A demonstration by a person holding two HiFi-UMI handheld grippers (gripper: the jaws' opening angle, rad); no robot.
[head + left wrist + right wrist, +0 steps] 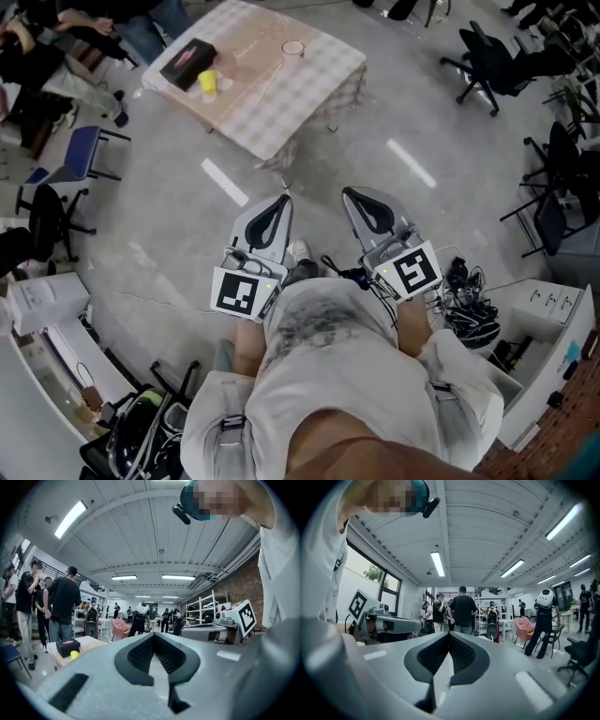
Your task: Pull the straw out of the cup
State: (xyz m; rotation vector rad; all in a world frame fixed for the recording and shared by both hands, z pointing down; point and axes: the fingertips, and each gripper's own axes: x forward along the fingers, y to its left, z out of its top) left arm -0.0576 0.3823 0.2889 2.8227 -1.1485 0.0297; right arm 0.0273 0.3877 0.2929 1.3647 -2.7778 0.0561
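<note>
A small clear cup stands far ahead on a table with a checked cloth; I cannot make out a straw in it from here. A yellow cup sits next to a black box on the same table. My left gripper and right gripper are held side by side close to my body, well short of the table and pointing level toward it. Both are shut with nothing in them. In the left gripper view my left gripper is shut, and in the right gripper view so is my right gripper.
Bare grey floor lies between me and the table. Office chairs stand at the right, a blue chair at the left. Several people stand beyond the table. White cabinets and cables are near my feet.
</note>
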